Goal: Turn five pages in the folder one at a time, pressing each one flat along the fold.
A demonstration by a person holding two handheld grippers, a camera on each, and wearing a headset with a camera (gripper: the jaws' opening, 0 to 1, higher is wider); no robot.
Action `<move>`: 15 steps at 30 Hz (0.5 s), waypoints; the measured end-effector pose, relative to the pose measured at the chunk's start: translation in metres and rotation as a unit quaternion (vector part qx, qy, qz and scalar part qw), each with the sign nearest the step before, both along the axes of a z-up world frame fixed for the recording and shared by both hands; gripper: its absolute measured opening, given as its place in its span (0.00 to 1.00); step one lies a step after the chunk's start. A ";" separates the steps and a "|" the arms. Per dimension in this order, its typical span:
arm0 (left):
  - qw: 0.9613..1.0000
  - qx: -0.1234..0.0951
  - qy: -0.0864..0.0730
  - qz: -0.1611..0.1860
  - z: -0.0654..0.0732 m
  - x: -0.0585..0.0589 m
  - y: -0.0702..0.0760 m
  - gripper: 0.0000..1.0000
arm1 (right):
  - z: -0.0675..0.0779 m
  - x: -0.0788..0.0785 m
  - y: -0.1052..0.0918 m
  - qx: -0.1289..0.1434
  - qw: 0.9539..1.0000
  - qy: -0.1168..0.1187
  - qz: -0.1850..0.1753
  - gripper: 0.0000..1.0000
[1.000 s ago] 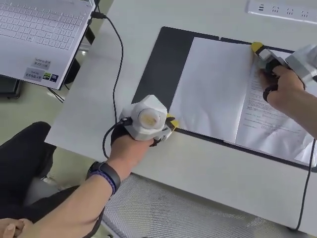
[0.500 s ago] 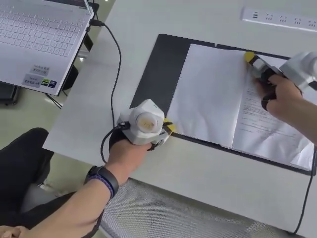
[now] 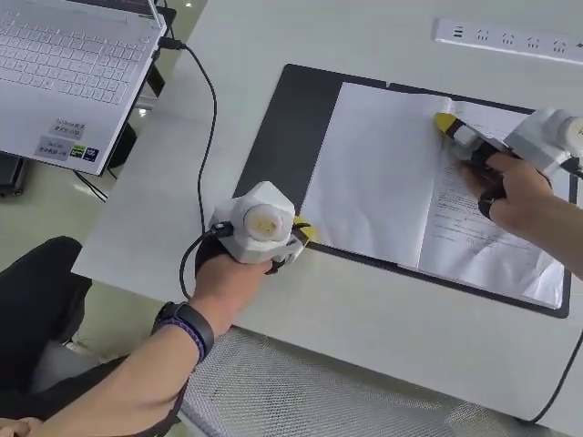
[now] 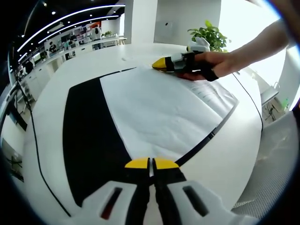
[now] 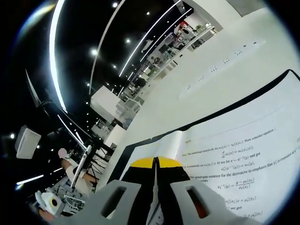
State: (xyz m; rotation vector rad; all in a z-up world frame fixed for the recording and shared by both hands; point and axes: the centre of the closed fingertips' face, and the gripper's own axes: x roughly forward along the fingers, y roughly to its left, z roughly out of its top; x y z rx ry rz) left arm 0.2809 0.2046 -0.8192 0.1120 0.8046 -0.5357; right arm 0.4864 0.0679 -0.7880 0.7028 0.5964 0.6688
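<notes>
One white tabletop (image 3: pixel 364 319) carries the open black folder (image 3: pixel 282 127), which lies flat before the person. Its blank turned page (image 3: pixel 373 173) lies left of the fold, the printed page (image 3: pixel 483 237) right. The right gripper (image 3: pixel 444 122), fingers closed on nothing, sets its tips at the fold's far end, apparently to press the crease. The left gripper (image 3: pixel 305 232), fingers likewise closed, rests at the folder's near edge, seemingly steadying it. A laptop (image 3: pixel 64 64), power strip (image 3: pixel 506 41) and cable (image 3: pixel 208 118) lie well apart, obstructing nothing.
</notes>
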 end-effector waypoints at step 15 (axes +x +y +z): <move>1.000 0.002 -0.001 0.000 0.002 -0.001 -0.002 0.01 | 0.003 -0.054 0.004 -0.009 0.998 -0.019 0.059 0.00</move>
